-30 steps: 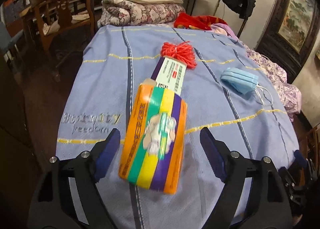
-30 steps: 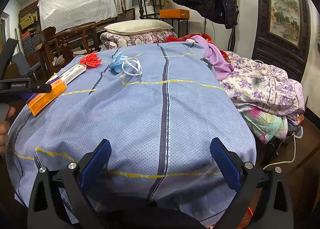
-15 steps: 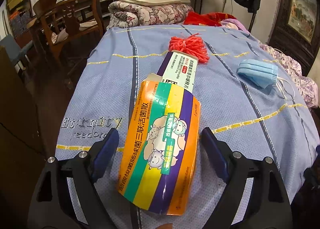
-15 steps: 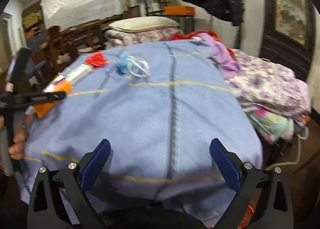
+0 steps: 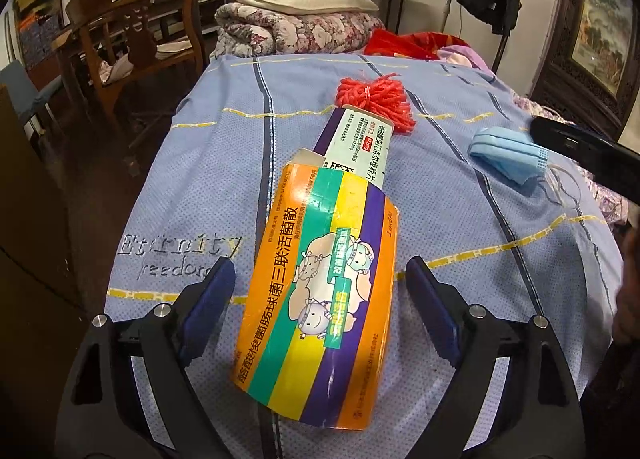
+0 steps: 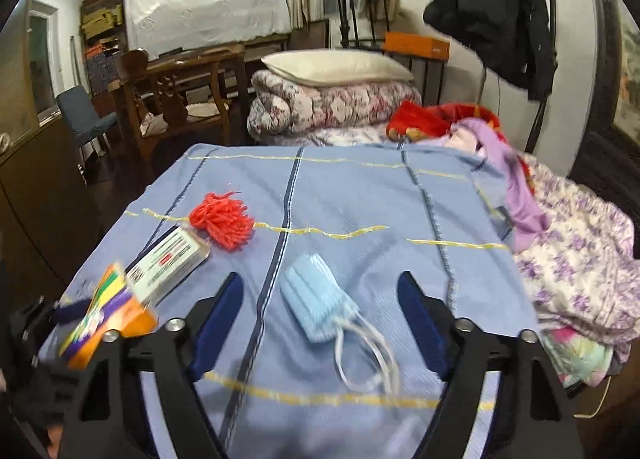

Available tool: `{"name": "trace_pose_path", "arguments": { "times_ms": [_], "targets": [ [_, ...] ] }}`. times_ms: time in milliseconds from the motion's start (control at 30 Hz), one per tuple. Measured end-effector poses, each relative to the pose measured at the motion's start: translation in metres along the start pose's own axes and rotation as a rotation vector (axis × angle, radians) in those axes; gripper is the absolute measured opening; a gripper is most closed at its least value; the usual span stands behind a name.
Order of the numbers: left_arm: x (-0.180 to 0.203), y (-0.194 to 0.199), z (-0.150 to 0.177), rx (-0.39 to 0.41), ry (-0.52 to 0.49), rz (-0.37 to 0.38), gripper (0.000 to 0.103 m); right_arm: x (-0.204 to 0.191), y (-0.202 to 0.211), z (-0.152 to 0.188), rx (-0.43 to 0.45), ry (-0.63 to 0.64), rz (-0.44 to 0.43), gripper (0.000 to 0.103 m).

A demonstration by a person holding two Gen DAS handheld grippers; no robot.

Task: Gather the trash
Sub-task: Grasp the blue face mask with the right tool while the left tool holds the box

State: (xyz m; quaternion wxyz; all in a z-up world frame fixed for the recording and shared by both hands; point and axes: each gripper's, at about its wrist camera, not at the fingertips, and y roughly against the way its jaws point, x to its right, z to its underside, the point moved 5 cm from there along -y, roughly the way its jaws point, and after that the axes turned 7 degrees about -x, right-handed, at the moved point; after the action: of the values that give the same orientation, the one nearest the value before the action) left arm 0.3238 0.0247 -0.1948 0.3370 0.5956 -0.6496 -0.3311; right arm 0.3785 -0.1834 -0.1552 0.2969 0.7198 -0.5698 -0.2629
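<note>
My left gripper (image 5: 318, 285) hangs over the near end of the bed, jaws spread wide and just widening a little more, with the striped orange medicine box (image 5: 320, 291) lying flat on the blue bedspread (image 5: 208, 179) between them; neither pad touches it. Its far end overlaps a white-and-purple carton (image 5: 358, 143), and past that carton sits a bundle of red yarn (image 5: 376, 99), touching the carton's far end. To the right on the bedspread lies a folded blue face mask (image 5: 508, 153), apart from the boxes.

My right gripper (image 6: 320, 307) is over that mask (image 6: 314, 305), its jaws apart but having just narrowed; the mask lies between the pads, untouched by either, its white ear loops (image 6: 368, 355) trailing toward me.
</note>
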Motion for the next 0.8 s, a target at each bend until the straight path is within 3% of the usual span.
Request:
{"name": "trace_pose_path", "arguments": {
  "times_ms": [67,133,167,200,267,533,733,800],
  "targets": [
    [0.000,0.000,0.000,0.001,0.002,0.003,0.084,-0.001,-0.019,-0.004,-0.059,-0.014,-0.011,0.071],
    [0.000,0.000,-0.001,0.002,0.003,0.004,0.084,-0.001,-0.036,-0.001,-0.116,-0.016,0.003,0.059],
    [0.000,0.000,0.000,0.002,0.003,0.003,0.084,-0.001,-0.040,0.002,-0.132,-0.021,-0.002,0.037],
    [0.000,0.000,0.000,0.002,0.003,0.004,0.084,0.001,-0.041,0.006,-0.144,-0.035,-0.020,0.023],
    [0.000,0.000,-0.001,0.004,0.006,0.009,0.084,0.001,-0.035,0.009,-0.119,-0.052,-0.033,0.013],
    [-0.005,0.004,-0.001,0.019,0.034,0.059,0.084,0.012,0.047,0.021,0.036,-0.141,-0.107,0.012],
    [0.002,0.011,0.011,0.023,0.007,0.016,0.082,0.030,0.084,0.050,0.025,-0.177,-0.111,0.012],
    [0.002,0.013,0.013,0.023,0.009,0.018,0.071,0.035,0.090,0.059,0.019,-0.184,-0.102,0.012]
  ]
}}
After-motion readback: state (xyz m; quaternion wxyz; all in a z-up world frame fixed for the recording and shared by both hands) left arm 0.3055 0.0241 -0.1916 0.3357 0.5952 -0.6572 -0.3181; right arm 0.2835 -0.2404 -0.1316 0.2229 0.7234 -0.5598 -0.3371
